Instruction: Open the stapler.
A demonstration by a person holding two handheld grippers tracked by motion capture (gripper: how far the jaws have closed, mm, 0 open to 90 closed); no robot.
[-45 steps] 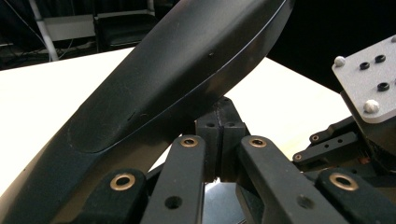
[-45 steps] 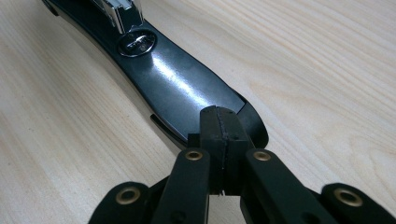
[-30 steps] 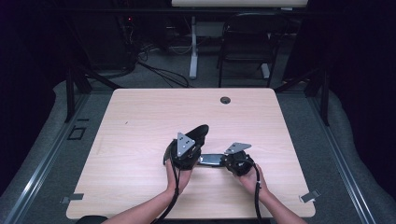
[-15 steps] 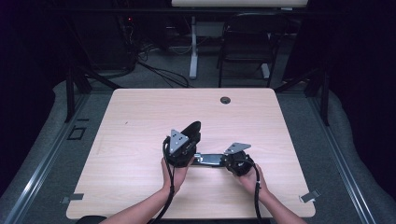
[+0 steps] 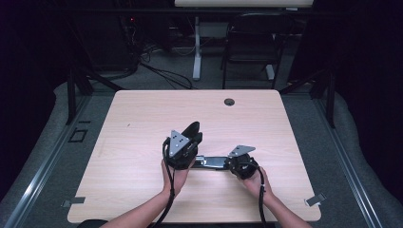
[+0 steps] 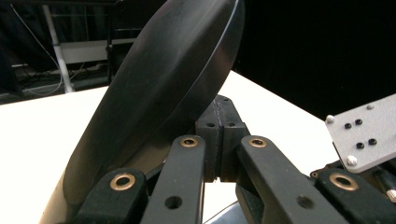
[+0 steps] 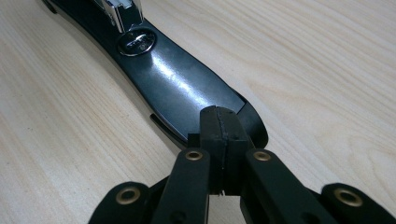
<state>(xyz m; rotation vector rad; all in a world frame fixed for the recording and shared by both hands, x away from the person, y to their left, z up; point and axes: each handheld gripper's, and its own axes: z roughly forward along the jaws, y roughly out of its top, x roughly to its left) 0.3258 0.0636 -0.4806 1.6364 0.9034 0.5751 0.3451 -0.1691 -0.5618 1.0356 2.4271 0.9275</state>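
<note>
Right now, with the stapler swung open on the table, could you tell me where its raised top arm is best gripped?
Probably near the free end of the raised top arm, pinched across its narrow width from the side. Its top face is broad, curved and glossy, so pads could slip there. The flat base lies on the table with the shut right gripper at its end, which may steady it.

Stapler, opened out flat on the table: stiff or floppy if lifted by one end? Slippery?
The stapler would probably swing at its hinge: its top arm already stands tilted up while the base lies flat. Each half looks rigid. The glossy black base may be slick under the right claw. The metal parts suggest it is fairly heavy for its size.
</note>
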